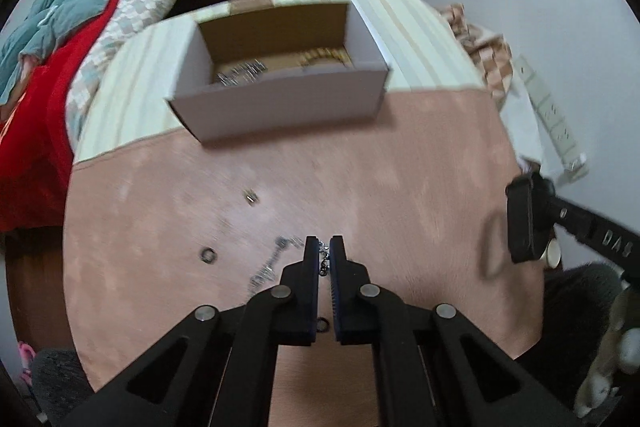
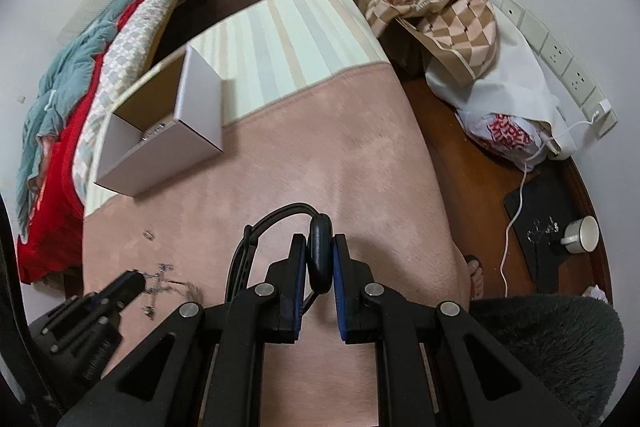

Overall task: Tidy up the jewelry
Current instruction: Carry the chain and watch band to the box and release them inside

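Note:
My left gripper [image 1: 324,247] is shut on a silver chain [image 1: 323,261] that trails left over the pink cloth [image 1: 400,167]. A small ring [image 1: 207,254], a clasp piece [image 1: 251,196] and another ring [image 1: 322,325] lie loose nearby. A white cardboard box [image 1: 280,107] stands behind, with silver and gold jewelry inside. My right gripper [image 2: 320,251] is shut on a black bangle [image 2: 320,255] whose loop curves left above the cloth. The left gripper [image 2: 132,281] shows in the right wrist view beside the chain [image 2: 164,281].
The table has a striped cloth [image 2: 296,35] at the far end. A bed with red and teal bedding [image 1: 60,47] lies left. A checkered cloth and bags [image 2: 460,27], a cable and a cup [image 2: 582,233] sit on the floor right.

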Demonstrator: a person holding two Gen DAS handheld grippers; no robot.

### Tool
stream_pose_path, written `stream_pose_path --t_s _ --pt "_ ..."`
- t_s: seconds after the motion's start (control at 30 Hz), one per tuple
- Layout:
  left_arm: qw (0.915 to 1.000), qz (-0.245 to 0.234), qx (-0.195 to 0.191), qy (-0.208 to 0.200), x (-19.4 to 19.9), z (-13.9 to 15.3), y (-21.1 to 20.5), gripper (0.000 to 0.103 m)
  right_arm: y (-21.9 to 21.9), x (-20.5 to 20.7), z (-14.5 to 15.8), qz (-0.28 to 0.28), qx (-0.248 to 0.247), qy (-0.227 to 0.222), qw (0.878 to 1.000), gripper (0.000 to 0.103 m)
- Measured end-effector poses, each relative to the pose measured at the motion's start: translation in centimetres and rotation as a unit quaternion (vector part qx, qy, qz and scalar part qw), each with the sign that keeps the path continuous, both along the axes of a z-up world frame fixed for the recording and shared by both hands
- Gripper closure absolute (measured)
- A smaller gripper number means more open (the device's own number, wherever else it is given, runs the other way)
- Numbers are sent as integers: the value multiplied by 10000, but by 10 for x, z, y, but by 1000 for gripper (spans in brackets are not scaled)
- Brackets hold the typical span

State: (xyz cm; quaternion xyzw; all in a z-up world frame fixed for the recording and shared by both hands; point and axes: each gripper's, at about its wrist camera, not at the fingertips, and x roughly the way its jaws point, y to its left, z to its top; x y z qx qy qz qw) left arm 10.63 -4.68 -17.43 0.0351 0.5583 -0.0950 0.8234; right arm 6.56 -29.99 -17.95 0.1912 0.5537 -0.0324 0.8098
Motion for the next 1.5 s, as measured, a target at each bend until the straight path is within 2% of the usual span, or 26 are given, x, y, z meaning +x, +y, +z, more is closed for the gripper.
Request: stream_pose_path --t_s 0.3,0.43,0.57,0.7,0.9,1.07,1.13,1.2,1.23,1.27,1.33,1.37,1.4,1.43,1.47,1.5 --pt "9983 93 -346 -454 26 60 14 100 23 27 34 328 187 -318 9988 90" --pt "9958 -1 -430 -814 48 98 15 100 36 54 62 508 233 -576 9968 90" --pt "9942 -29 -506 -949 80 117 20 100 53 96 82 755 237 -754 9940 90" --pt "9950 -21 -517 -859 116 115 27 100 71 141 83 1017 321 -676 9920 90" --pt "9980 -20 -607 -154 170 78 39 100 102 194 59 1442 185 -326 9888 90" --pt "9979 47 -592 254 185 60 42 95 121 211 31 1797 199 138 9834 89" --pt "9985 116 -461 272 188 57 44 95 125 212 24 1882 191 297 9815 82" --pt "9990 191 -357 209 187 57 48 93 127 210 21 1880 182 351 9814 46" --pt "9991 249 -288 175 186 57 51 92 126 209 21 1887 183 347 9812 40" --pt "9992 296 -240 137 186 57 53 87 125 207 23 1871 161 324 9817 37" --pt "9990 419 -127 33 183 58 60 67 123 203 26 1847 22 301 9823 37" --pt "9988 491 -54 -48 180 58 64 44 123 201 28 1817 -50 293 9829 37" --pt "9981 583 18 -177 175 59 67 26 121 200 30 1784 -135 282 9835 32" --pt "9975 651 84 -264 172 59 70 22 120 196 32 1749 -316 251 9838 28" --pt "9969 695 163 -321 169 59 72 18 120 195 33 1733 -435 238 9836 18" --pt "9963 729 281 -365 165 56 74 17 119 193 33 1704 -582 241 9834 12"
